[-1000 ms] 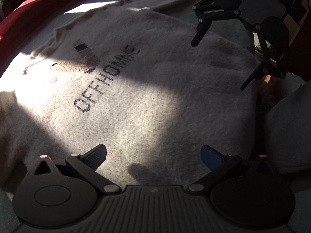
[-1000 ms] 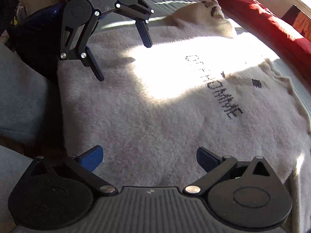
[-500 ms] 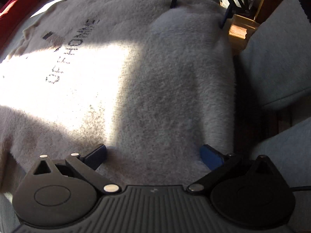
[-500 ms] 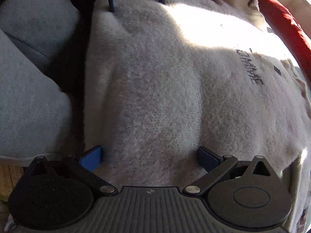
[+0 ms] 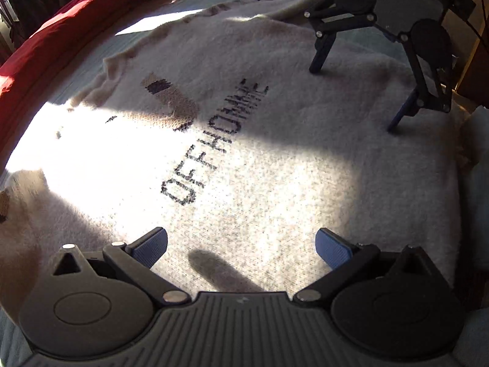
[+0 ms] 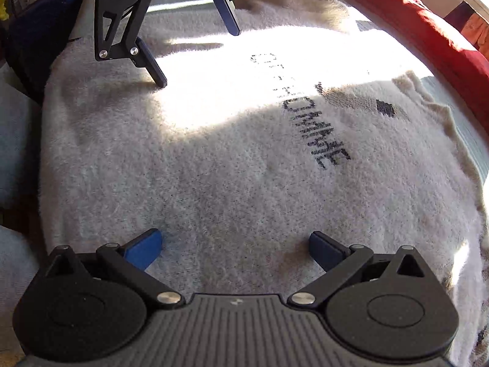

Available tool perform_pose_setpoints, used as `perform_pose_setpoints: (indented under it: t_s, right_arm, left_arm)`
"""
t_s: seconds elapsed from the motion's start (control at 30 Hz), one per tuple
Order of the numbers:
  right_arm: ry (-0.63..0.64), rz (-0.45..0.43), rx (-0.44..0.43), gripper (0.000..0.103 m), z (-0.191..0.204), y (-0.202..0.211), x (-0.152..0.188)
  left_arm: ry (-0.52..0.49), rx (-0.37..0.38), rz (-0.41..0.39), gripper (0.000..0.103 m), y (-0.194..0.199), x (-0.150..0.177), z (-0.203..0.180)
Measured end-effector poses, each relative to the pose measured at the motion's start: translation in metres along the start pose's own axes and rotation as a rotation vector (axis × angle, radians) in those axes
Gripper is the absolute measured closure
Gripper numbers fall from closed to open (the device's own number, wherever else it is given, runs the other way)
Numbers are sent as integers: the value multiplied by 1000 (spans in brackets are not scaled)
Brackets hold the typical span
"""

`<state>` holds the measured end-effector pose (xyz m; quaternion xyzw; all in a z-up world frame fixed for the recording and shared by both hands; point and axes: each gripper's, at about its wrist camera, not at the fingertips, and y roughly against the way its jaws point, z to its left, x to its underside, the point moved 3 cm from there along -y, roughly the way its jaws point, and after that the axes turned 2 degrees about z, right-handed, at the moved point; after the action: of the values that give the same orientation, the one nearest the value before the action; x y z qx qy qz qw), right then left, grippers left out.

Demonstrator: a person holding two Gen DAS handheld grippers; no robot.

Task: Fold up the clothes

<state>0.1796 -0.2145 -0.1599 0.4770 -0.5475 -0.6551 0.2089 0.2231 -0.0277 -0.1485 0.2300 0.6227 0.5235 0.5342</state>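
Left wrist view shows the pale grey sweater (image 5: 275, 159) spread flat on the bed (image 5: 159, 33), its dark lettering (image 5: 214, 143) facing up and half in sunlight. Half a second ago both grippers sat low at the sweater's near edge, far apart; now they have lifted and drawn back toward the middle, as they were a second ago. Nothing came up with them, so this reads as a smoothing pass or an aborted grab rather than a fold; the fold itself looks not yet begun.

The left gripper (image 5: 241, 244) hangs just above the cloth, jaws wide apart and empty, its shadow falling on the fabric below. Opposite it, the right gripper (image 5: 354, 101) points steeply down, jaws also spread with nothing between them, tips seemingly touching or nearly touching the knit. A red blanket (image 5: 76, 21) lines the far side of the bed.
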Motion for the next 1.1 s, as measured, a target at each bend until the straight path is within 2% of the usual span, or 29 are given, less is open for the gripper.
perform_pose_setpoints:
  t_s: [0.07, 0.2, 0.33, 0.47, 0.67, 0.87, 1.0, 1.1]
  right_arm:
    - [-53, 14, 1, 0, -2, 2, 10]
    - [-152, 60, 20, 0, -4, 5, 24]
    - [-165, 114, 27, 0, -2, 7, 22]
    - [-192, 159, 26, 0, -11, 10, 6]
    - [-284, 21, 106, 0, -59, 21, -43]
    - [-416, -87, 185, 0, -134, -15, -97]
    - [-610, -42, 207, 0, -175, -52, -102]
    - [-676, -40, 224, 0, -179, -63, -101]
  left_arm:
    - [47, 27, 27, 1, -3, 12, 9]
    - [217, 55, 92, 0, 5, 40, 22]
    - [323, 47, 141, 1, 13, 51, 28]
    - [361, 5, 81, 1, 7, 29, 56]
    - [415, -58, -10, 1, -1, -4, 98]
    - [496, -122, -80, 1, -16, -30, 141]
    - [602, -165, -84, 1, -42, -35, 171]
    - [689, -170, -65, 1, -52, -21, 179]
